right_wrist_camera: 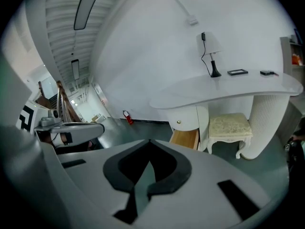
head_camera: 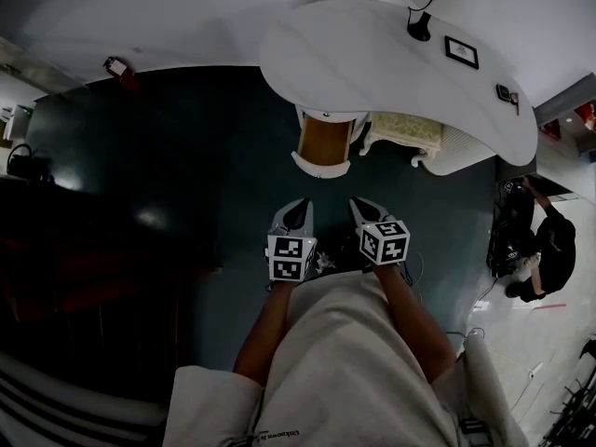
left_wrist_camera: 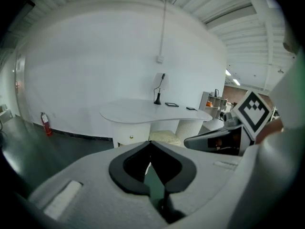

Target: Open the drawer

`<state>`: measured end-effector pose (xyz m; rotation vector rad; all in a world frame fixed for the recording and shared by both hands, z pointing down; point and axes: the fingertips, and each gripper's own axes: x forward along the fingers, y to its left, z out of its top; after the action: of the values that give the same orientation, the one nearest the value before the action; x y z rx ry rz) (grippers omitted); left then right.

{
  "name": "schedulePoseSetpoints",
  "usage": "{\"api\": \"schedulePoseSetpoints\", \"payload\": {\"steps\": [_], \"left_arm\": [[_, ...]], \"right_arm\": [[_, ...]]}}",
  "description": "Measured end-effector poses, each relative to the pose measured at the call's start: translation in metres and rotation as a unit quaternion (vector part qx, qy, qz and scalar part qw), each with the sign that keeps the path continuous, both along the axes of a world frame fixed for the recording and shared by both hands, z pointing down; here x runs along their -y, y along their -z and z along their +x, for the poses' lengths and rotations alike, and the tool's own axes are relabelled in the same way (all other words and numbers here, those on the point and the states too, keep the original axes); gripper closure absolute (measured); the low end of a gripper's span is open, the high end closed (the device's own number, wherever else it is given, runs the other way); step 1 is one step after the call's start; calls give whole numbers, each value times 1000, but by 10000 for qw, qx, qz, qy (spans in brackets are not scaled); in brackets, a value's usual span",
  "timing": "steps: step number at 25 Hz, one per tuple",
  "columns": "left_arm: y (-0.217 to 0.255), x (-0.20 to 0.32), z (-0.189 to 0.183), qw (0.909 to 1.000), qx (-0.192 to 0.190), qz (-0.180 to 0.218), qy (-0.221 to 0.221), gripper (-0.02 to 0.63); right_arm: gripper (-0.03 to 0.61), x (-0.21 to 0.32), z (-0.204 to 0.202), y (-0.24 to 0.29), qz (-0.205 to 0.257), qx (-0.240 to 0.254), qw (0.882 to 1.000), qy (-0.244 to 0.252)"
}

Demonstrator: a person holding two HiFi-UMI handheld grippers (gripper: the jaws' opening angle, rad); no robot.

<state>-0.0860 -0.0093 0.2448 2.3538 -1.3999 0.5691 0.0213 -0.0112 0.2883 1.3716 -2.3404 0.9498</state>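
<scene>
A white curved desk (head_camera: pixel 372 63) stands ahead, and its drawer (head_camera: pixel 324 142) is pulled out so the wooden inside shows. The right gripper view shows the drawer (right_wrist_camera: pixel 186 136) open, with its white front and brass knob. Only that knobbed front (left_wrist_camera: pixel 130 138) appears in the left gripper view. My left gripper (head_camera: pixel 296 214) and right gripper (head_camera: pixel 361 209) hang side by side close to my body, well short of the desk. Both are shut with nothing between the jaws; the tips meet in the left gripper view (left_wrist_camera: pixel 151 144) and in the right gripper view (right_wrist_camera: pixel 150 142).
A cream cushioned stool (head_camera: pixel 405 133) sits under the desk right of the drawer. A lamp (head_camera: pixel 419 26), a picture frame (head_camera: pixel 461 52) and a small device lie on the desktop. A person (head_camera: pixel 549 250) crouches at far right. Dark furniture fills the left; a fire extinguisher (head_camera: pixel 116 66) stands by the wall.
</scene>
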Motion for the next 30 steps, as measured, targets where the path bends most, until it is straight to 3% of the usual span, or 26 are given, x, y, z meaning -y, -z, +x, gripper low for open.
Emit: {"api": "schedulePoseSetpoints", "payload": {"steps": [12,30], "left_arm": [[-2,-14,3,9982,-472,-320,-195,603],[-5,-12,9,9973,-462,-469,-315,603]], "right_arm": [[565,-10,-13,-6,-38,-221,9993,308],[565,-12,-14,-3,21,-463,9977,496]]}}
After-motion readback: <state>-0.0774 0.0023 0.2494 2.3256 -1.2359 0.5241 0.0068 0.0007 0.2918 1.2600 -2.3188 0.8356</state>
